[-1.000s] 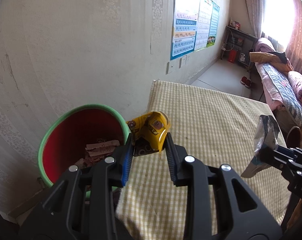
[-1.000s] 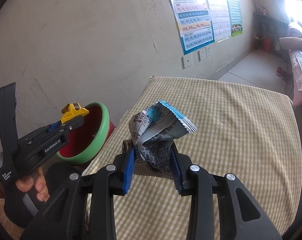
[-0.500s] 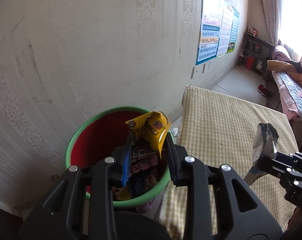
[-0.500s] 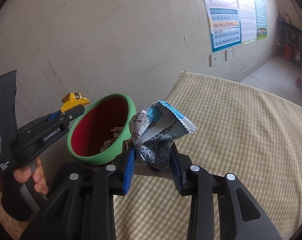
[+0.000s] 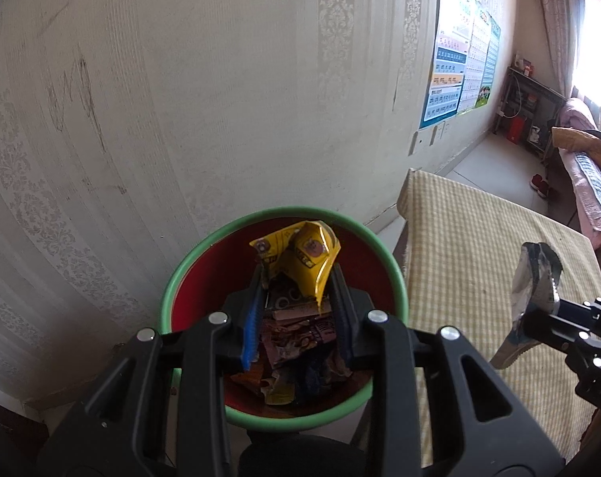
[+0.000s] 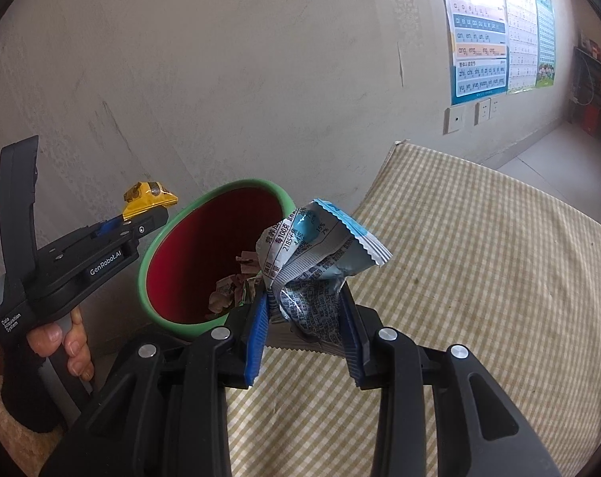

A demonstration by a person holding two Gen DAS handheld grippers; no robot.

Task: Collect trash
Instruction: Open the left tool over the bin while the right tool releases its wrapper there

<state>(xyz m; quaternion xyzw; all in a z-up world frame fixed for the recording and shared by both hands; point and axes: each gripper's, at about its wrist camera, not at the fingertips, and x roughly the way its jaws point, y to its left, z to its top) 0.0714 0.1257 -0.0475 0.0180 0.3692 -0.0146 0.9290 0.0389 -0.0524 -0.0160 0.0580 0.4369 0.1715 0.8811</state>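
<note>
My left gripper is shut on a crumpled yellow wrapper and hangs right above the mouth of the red bin with a green rim. Several crumpled wrappers lie inside the bin. In the right wrist view the same yellow wrapper sits at the tip of the left gripper, to the left of the bin. My right gripper is shut on a blue-and-silver snack wrapper, over the table's near edge just right of the bin. That wrapper also shows at the right of the left wrist view.
A table with a yellow checked cloth stands to the right of the bin, against a pale patterned wall with posters. A bed and a shelf lie far back by the window. A person's hand holds the left gripper.
Both grippers have swung left from over the table toward the bin. The yellow wrapper now hangs over the bin's mouth; the blue wrapper has come close to the bin's rim. Both grips unchanged.
</note>
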